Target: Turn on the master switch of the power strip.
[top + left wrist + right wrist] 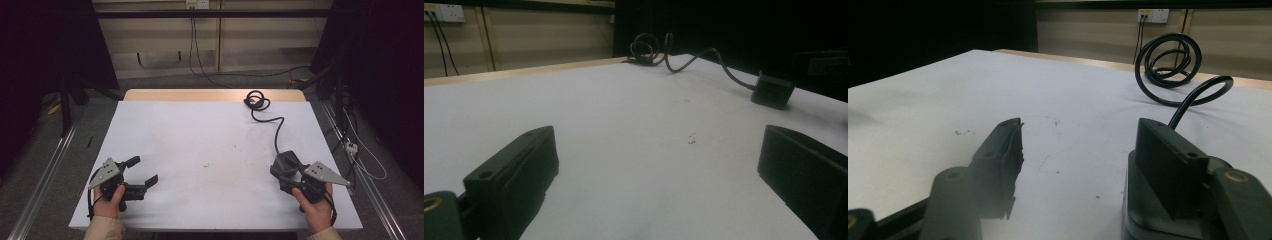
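The jaws of the left gripper (141, 171) were spread wide over bare tabletop, nothing held. The jaws of the right gripper (1083, 165) were also parted, one lying against the black, boxy plastic power adapter (286, 164) without clamping it. A black rubbery cord (276, 127) was seen running from the adapter to a loose coil (256, 100) near the far edge of the matte white tabletop (200, 135). A snagged coil was judged the risk, should the adapter be dragged.
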